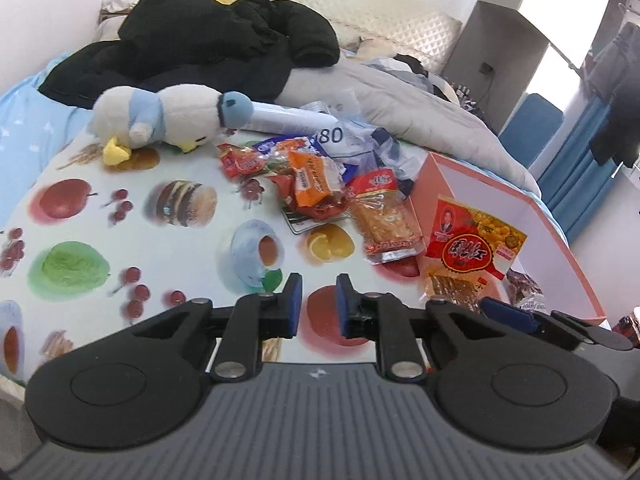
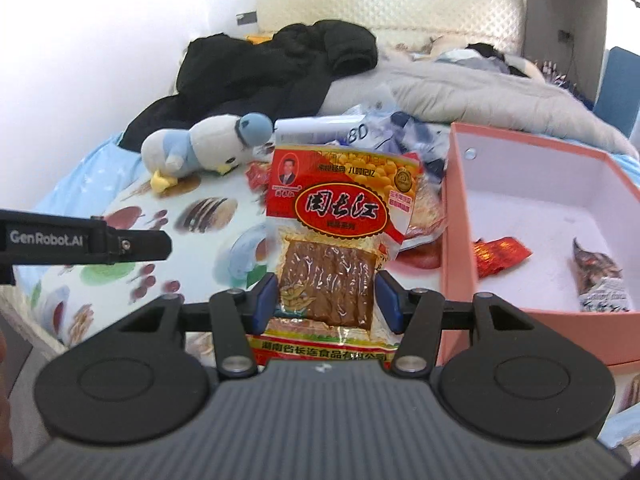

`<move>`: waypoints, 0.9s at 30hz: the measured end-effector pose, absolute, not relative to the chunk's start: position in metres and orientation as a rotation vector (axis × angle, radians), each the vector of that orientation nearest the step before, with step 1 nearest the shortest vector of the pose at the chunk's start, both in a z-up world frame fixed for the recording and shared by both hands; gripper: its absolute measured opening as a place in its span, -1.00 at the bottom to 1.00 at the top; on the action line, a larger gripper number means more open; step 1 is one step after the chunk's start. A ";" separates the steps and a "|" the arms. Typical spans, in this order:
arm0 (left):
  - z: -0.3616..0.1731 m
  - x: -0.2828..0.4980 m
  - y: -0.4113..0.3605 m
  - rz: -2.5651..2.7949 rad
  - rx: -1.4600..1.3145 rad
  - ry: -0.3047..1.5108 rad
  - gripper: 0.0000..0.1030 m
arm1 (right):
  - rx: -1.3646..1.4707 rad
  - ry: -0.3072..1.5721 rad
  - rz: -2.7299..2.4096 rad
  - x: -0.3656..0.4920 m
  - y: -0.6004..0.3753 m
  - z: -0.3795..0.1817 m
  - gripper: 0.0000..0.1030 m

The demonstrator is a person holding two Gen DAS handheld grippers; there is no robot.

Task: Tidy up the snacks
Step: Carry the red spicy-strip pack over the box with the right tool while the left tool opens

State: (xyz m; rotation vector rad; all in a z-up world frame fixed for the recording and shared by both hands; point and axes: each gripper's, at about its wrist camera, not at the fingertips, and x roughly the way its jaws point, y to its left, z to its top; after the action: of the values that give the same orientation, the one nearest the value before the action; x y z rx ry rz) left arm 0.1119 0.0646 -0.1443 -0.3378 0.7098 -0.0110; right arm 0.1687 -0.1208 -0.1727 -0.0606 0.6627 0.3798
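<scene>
My right gripper [image 2: 326, 300] is shut on a red-and-yellow packet of dried tofu [image 2: 340, 216] and holds it upright, above the table and just left of the pink box [image 2: 450, 216]. The left wrist view shows the same packet [image 1: 476, 240] in front of the pink box [image 1: 424, 184]. In the box lie a red wrapper [image 2: 500, 254] and a dark, silvery packet [image 2: 600, 276]. My left gripper [image 1: 318, 304] hangs open over the printed tablecloth with nothing between its blue pads. A loose heap of orange and red snack packets [image 1: 316, 184] lies beyond it, with a bag of golden snacks [image 1: 380, 216] beside it.
A plush penguin [image 1: 160, 116] and a white tube [image 1: 288, 118] lie at the table's far edge. Behind them on the bed are a black jacket [image 1: 208, 44] and a grey duvet [image 1: 420, 108]. The fruit-print tablecloth [image 1: 120, 240] covers the near left.
</scene>
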 end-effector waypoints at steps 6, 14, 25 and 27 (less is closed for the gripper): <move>-0.182 0.106 0.074 -0.089 -0.448 0.805 -0.57 | -0.071 0.681 0.362 0.161 -0.130 -0.183 0.09; -0.193 0.084 0.075 -0.064 -0.406 0.847 -0.54 | -0.049 0.712 0.386 0.144 -0.137 -0.197 0.09; -0.153 0.100 0.061 -0.086 -0.351 0.794 -0.54 | -0.038 0.662 0.385 0.147 -0.145 -0.176 0.09; -0.141 0.106 0.054 -0.099 -0.339 0.775 -0.51 | -0.037 0.645 0.382 0.149 -0.149 -0.167 0.09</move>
State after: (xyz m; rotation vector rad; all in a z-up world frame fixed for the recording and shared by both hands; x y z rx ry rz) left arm 0.1056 0.0542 -0.1414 -0.3389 0.7746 -0.0993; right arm 0.1493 -0.1490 -0.1668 -0.0365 0.6449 0.3816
